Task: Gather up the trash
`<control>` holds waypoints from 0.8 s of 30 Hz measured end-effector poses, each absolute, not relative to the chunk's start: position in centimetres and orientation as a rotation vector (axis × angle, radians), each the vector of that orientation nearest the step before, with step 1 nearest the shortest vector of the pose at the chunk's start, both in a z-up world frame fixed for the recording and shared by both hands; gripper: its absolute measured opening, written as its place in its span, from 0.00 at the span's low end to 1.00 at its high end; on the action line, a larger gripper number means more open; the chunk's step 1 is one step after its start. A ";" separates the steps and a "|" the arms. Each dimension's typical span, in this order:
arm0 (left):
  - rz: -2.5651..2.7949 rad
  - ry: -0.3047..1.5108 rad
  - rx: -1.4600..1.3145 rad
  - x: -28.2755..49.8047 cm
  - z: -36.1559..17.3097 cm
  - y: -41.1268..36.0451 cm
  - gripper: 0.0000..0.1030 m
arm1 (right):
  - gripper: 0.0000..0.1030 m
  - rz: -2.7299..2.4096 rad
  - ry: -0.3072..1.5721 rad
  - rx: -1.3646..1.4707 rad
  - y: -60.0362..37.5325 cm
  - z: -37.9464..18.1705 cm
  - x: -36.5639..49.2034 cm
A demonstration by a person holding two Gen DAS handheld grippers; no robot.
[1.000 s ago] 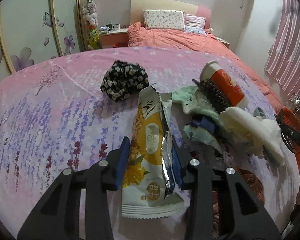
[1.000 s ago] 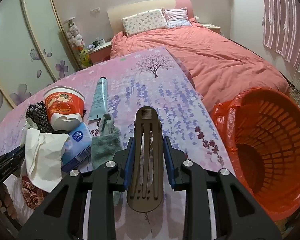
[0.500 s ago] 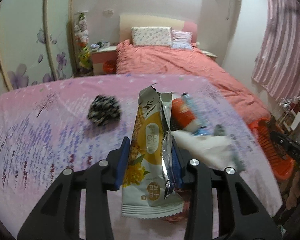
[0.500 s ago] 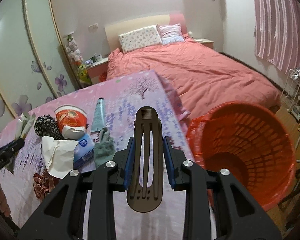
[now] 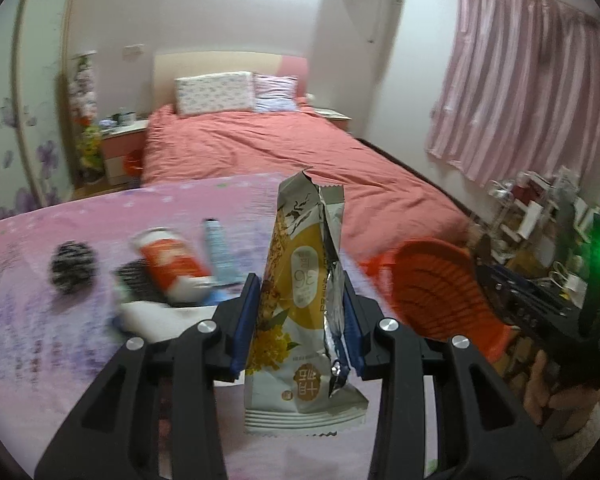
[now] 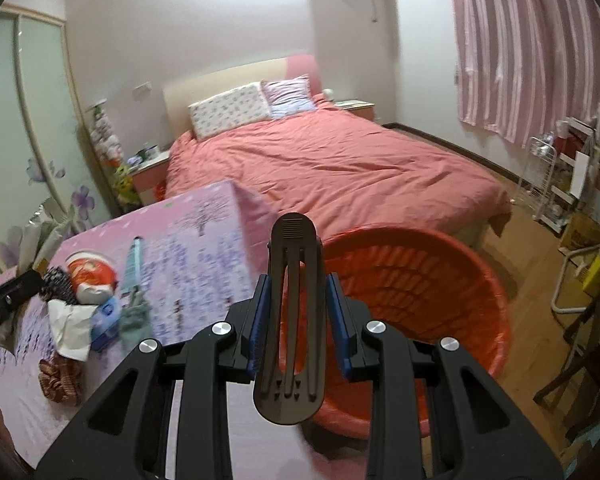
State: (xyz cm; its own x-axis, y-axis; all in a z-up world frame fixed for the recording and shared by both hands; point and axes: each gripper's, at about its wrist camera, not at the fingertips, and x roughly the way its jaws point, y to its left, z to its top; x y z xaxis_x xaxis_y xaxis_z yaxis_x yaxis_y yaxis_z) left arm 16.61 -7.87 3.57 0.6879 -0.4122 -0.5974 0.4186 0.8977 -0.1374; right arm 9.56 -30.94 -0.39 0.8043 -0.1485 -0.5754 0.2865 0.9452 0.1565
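My left gripper is shut on a torn yellow and white snack wrapper, held upright above the pink flowered table. My right gripper is shut on a dark brown hair clip, which hangs over the near rim of the orange waste basket. The same basket shows right of the wrapper in the left wrist view, beside the table's edge. On the table lie a red and white cup, a pale tube, a white tissue, a blue packet and a black patterned scrunchie.
A bed with a pink cover stands behind the table and the basket. A pink curtain and a cluttered wire rack fill the right side. Part of a hand shows at the lower right of the left wrist view.
Both grippers rose and swung right, away from the trash pile toward the orange basket. The clip now hangs over the basket's rim. Each grip has held.
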 end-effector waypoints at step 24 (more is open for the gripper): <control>-0.689 0.816 0.100 19.9 -3.0 -27.9 0.60 | 0.38 -0.314 0.624 0.461 -42.1 -4.0 11.4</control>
